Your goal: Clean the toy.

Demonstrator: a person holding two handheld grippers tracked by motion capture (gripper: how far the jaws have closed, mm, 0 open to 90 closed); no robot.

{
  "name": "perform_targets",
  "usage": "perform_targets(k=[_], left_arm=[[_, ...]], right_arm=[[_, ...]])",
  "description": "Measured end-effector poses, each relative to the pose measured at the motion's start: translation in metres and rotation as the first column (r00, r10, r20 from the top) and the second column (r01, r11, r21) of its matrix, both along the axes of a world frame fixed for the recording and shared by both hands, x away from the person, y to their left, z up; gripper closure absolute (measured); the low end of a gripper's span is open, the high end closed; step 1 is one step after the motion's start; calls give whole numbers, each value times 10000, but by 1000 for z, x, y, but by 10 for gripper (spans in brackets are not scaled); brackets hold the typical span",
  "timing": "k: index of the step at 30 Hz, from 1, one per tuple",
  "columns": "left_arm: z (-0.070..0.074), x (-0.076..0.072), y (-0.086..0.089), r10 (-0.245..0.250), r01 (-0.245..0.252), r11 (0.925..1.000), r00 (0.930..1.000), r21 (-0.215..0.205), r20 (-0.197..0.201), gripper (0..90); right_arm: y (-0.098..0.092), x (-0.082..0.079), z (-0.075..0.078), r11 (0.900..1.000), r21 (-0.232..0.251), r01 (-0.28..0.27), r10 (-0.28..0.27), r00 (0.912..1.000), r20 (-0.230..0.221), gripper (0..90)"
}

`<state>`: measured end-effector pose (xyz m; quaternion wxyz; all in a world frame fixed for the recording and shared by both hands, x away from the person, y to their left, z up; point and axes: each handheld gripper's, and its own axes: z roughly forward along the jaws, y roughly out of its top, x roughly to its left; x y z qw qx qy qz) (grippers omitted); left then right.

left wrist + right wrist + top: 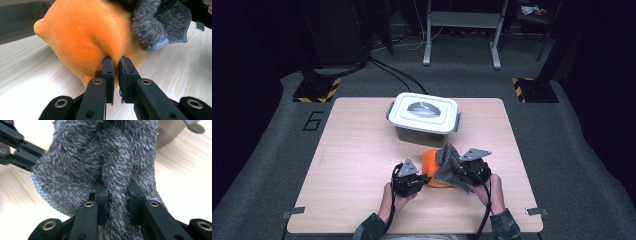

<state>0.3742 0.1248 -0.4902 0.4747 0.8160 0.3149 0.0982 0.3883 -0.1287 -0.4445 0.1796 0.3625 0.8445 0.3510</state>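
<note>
Desk [362, 165] surface of pale wood is seen across the middle of the high view, with grey carpet around it. At the upper centre of the desk a grey storage box with a white clip-on lid [424, 113] is placed, its handle lying flat in the lid's recess. Below it, toward the lower centre of the frame, an orange plush piece [430, 167] rests on the desk, and a grey fuzzy cloth [450, 162] is draped against its right side, touching it.

The left hand-held gripper [424, 179] is held at the lower centre-left of the high view, pointing right at the orange plush piece. In the left gripper view its jaws are closed to a thin gap, with a fold of the orange fabric pinched between the tips at the centre of the frame.

The right hand-held gripper [460, 175] is held just right of the cloth. In the right gripper view its jaws are clamped on a thick ridge of the grey pile at the lower centre.
</note>
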Motion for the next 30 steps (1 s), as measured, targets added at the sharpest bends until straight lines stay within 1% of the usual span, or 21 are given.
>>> perform_targets(k=[4,5,6,7,8,9,10,12,15,16,17,20,21,22,23,24,25,26,27,30], left_arm=[[-2,1,2,-4,3,10000,9999,-31,-117,834],[-3,1,2,27,-27,10000,9999,-70,-101,834],[-3,1,3,30,-30,10000,9999,-8,-104,834],[-3,2,3,54,-54,10000,9999,-12,-132,834],[-4,2,4,59,-59,10000,9999,-2,-111,834],[-4,2,4,10,-10,10000,9998,2,-207,834],[-5,3,4,116,-116,9999,9998,-6,-159,834],[-5,3,5,83,-84,10000,9997,-47,-212,834],[-7,3,6,157,-157,9999,9996,29,-217,834],[-7,3,7,152,-152,9999,9994,4,-295,834],[-7,3,7,177,-177,9998,9995,-25,-254,834],[-7,4,8,171,-171,9999,9995,-3,-247,833],[-7,4,8,185,-185,9998,9996,9,-236,833],[-7,4,8,191,-191,9998,9995,10,-233,833],[-7,4,8,187,-187,9998,9995,14,-238,833],[-7,4,8,219,-218,9998,9995,35,-231,833],[-7,4,8,228,-227,9997,9995,50,-238,833],[-7,3,8,262,-261,9996,9995,58,-194,832],[-7,3,9,272,-272,9996,9995,52,-179,832],[-6,4,10,254,-253,9997,9994,64,-249,831]], right_arm=[[-9,3,-6,9999,38,160,-160,9998,-146,741],[-11,3,-8,9995,90,307,-304,9992,-250,741],[-14,4,-9,9991,89,422,-418,9985,-358,741],[-16,5,-12,9990,107,435,-431,9984,-372,740],[-20,6,-14,9989,88,467,-461,9973,-564,739],[-21,7,-16,9985,160,525,-515,9971,-557,740],[-23,7,-18,9982,136,578,-568,9961,-681,740],[-27,9,-23,9974,146,704,-690,9944,-802,740],[-31,13,-31,9962,-79,869,-873,9911,-1004,739],[-32,14,-35,9953,-217,942,-960,9896,-1067,738],[-32,15,-38,9937,-374,1056,-1091,9877,-1122,738],[-35,19,-50,9934,-329,1101,-1136,9843,-1349,738],[-35,19,-52,9924,-292,1196,-1226,9817,-1459,738],[-36,20,-53,9928,-265,1172,-1199,9819,-1467,738],[-37,20,-54,9927,-158,1192,-1202,9819,-1461,738],[-37,20,-53,9920,-154,1252,-1261,9812,-1461,738],[-38,18,-51,9924,-204,1217,-1233,9830,-1358,739],[-39,17,-49,9914,-217,1289,-1306,9830,-1293,739],[-39,15,-46,9909,-153,1337,-1346,9827,-1269,740],[-43,9,-36,9916,-65,1295,-1295,9867,-984,740]])
